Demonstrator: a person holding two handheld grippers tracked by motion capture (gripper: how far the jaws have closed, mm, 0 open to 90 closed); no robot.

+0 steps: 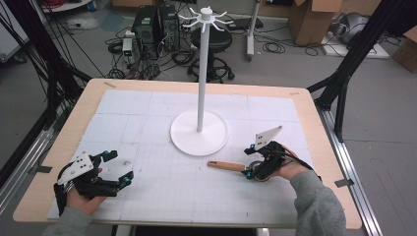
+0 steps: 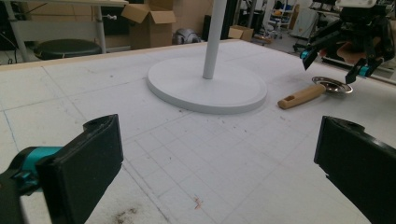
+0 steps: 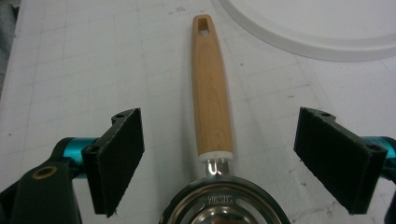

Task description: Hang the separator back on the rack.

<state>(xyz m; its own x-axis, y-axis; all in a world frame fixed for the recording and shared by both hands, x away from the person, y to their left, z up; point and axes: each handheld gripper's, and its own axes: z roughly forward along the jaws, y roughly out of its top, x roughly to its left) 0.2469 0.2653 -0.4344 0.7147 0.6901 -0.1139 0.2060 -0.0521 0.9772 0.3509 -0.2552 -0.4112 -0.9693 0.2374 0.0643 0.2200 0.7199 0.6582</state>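
**Right gripper straddles the ladle, jaws apart**

High view: nearest the camera, at the lower left of the frame, the left gripper (image 1: 118, 168) rests on the mat (image 1: 162, 191) with its jaws apart and nothing between them. At the lower right, the right gripper (image 1: 252, 161) sits over the bowl end of the ladle (image 1: 227, 165). The ladle lies flat, its long axis running left to right across the frame, wooden handle pointing left toward the middle of the table, just below the rim of the stand (image 1: 199, 132). The right hand is on it; the left is well apart.

Left gripper view: the two black jaws rise wide apart at the bottom corners, empty. Beyond them, at the upper right, the ladle (image 2: 303, 95) lies beside the stand base (image 2: 208, 88), handle toward the base, steel bowl away from it, with the right gripper (image 2: 334, 63) hanging just above the bowl.

Right gripper view: the steel bowl sits at the bottom centre, closest to the lens. The ladle (image 3: 211, 88) runs straight up the frame, hanging hole at the far tip. The right gripper (image 3: 217, 158) stands open, its pads on either side of the handle's neck and touching neither side. My judgement: the axis lies square between the pads, so closing there would catch the handle's lower end.
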